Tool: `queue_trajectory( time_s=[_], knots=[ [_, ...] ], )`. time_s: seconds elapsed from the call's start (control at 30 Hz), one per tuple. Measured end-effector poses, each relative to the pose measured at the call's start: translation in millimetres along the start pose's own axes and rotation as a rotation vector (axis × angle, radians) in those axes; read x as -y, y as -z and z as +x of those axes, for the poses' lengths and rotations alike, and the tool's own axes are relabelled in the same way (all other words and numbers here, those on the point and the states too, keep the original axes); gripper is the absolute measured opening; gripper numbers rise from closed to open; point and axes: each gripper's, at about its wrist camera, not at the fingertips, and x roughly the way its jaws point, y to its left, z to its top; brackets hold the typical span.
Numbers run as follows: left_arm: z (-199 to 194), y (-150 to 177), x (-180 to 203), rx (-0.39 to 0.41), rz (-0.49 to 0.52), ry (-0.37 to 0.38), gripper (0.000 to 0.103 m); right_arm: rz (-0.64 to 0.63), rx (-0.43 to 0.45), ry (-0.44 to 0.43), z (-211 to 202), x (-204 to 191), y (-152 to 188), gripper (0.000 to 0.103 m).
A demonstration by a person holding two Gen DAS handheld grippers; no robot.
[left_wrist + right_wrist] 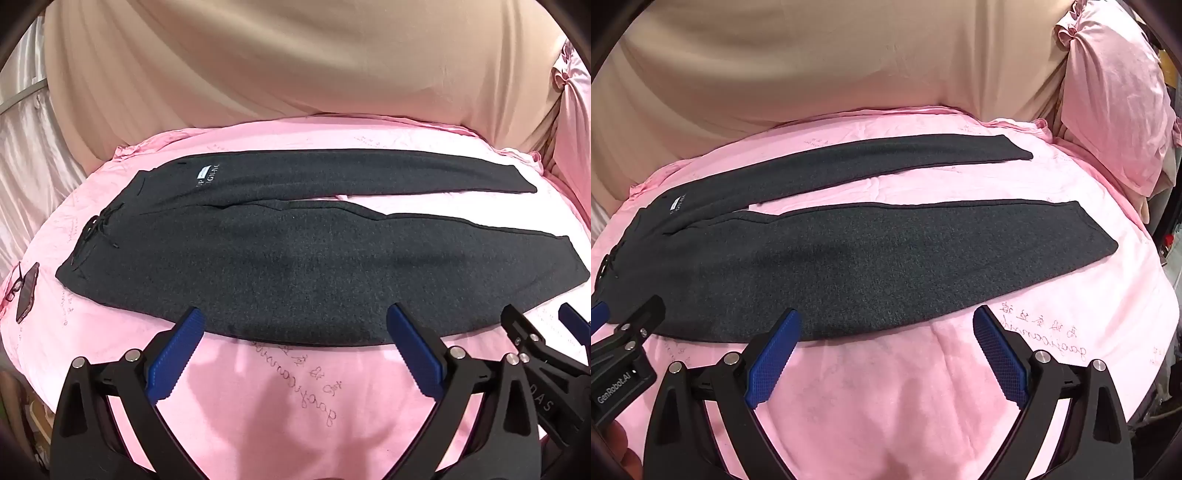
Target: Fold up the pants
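Lying flat on pink bedsheet (pixel 295 406), dark pants (pixel 258 258) just beyond left claw (pixel 295 325) and right claw (pixel 886 325), both spread apart, empty.

A pink bedsheet (pixel 295 398) is spread over the bed; a phone (pixel 26 291) is seen at nine o'clock, a pink pillow (pixel 1115 110) at two.

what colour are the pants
Dark charcoal grey pants, a speckled knit; clearest in the right wrist view.
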Motion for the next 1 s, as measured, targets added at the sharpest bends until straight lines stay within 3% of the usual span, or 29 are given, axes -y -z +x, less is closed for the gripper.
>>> queue_trajectory(
  time_s=[0.37,1.0],
  knots=[
    [-0.5,9.0,8.6,-0.008,-0.002,-0.021,0.097,0.004,0.025,-0.002,-4.3,-2.3,0.9,0.092],
    [5.2,-2.1,-8.4,-0.012,-0.013,-0.013,0.097,-0.018,0.038,-0.001,-9.4,-6.3,-10.7,0.092]
  ],
)
